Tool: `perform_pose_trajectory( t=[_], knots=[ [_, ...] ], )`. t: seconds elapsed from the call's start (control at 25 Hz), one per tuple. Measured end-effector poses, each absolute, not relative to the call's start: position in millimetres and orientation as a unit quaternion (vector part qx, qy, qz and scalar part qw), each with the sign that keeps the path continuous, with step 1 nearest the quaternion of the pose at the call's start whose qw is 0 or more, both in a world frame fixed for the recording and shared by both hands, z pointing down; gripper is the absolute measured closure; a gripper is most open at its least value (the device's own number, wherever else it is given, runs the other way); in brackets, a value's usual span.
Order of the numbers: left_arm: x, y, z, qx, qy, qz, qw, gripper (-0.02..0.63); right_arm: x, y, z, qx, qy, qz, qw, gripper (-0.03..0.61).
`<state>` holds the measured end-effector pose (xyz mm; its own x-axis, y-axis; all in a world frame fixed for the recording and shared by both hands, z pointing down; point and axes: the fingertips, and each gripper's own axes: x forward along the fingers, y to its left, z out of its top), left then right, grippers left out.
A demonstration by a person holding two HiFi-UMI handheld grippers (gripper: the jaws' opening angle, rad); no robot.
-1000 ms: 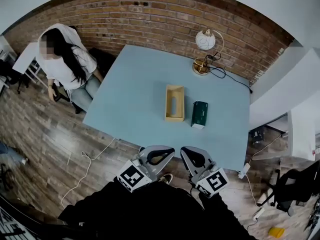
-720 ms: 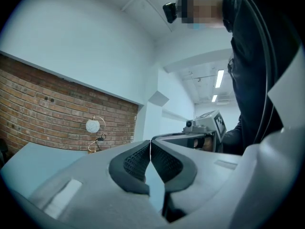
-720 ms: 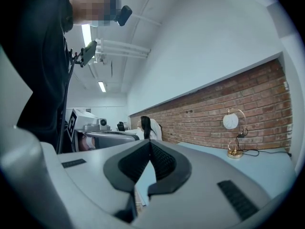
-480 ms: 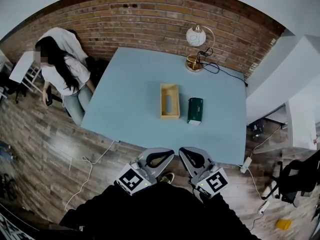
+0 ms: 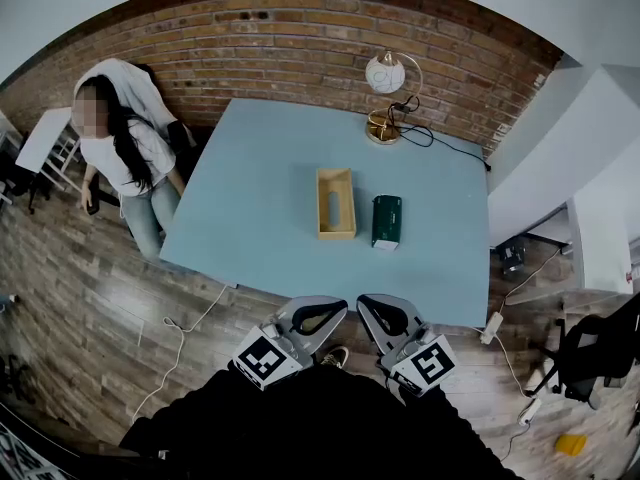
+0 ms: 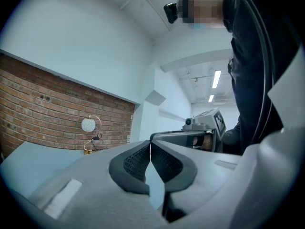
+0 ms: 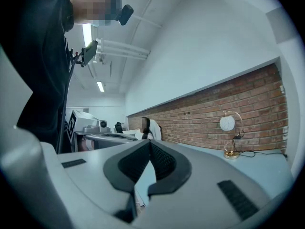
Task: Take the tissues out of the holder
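Left gripper (image 6: 150, 149): jaws fully together, nothing between them. Right gripper (image 7: 150, 147): likewise closed and empty. The 2 grippers are held side by side, near of the counter (image 5: 260, 188) edge. 1 wooden holder (image 5: 336, 203) sits mid-counter. 1 green tissue pack (image 5: 386, 221) lies flat just right of it, not touching. 1 lamp (image 5: 384, 76) stands at the far edge.

Tan open-topped rectangular holder (image 5: 336, 203), upright at mid-bench (image 5: 260, 188), long axis running near to far, with a pale slot in its floor. Just right of it, apart, lies a flat dark green tissue pack (image 5: 386, 220), parallel.
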<state>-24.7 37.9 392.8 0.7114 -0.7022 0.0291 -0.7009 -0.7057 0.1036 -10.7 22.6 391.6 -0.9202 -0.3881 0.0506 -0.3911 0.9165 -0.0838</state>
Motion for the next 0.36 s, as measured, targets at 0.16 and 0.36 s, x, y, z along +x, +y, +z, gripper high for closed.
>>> perform_pose_trajectory(
  t=[0.16, 0.36],
  knots=[
    [-24, 36, 397, 0.926, -0.374, 0.001, 0.049, 0.604, -10, 21, 393, 0.201, -0.978, 0.048, 0.018, 0.572],
    [-25, 33, 404, 0.928, -0.369, 0.013, 0.045, 0.604, -10, 17, 395, 0.203, -0.978, 0.048, 0.019, 0.572]
  ],
)
